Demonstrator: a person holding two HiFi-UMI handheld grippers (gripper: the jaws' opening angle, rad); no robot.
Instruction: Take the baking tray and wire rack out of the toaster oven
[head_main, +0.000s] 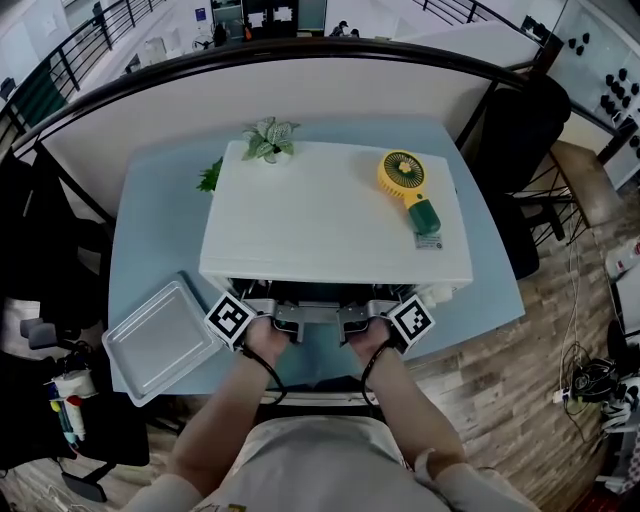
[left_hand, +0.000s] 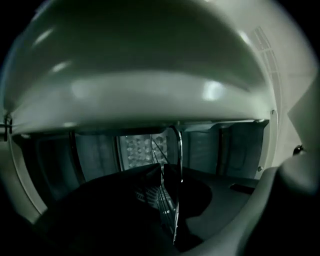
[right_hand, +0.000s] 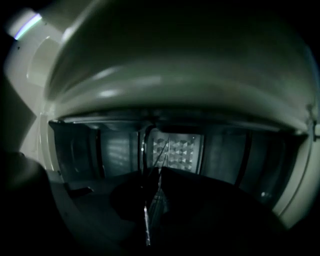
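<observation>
At toaster oven (head_main: 330, 215) mouth | L gripper (left_hand: 163, 176) + R gripper (right_hand: 154, 178) both clamped on wire rack (left_hand: 175, 212) front edge, paired prob. to slide it out level | rack inside oven | baking tray (head_main: 160, 340) already out, table left of oven

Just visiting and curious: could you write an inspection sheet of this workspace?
Surface: pale blue table under a white toaster oven.
Job's things: silver baking tray out on the table; metal wire rack inside the oven.
Clutter: yellow handheld fan, small potted plant on the oven.
Grippers: left gripper and right gripper both shut on the wire rack.
Cables: black cords by the wrists; a tangle at far right.
Surroundings: wooden floor, black railing.
</observation>
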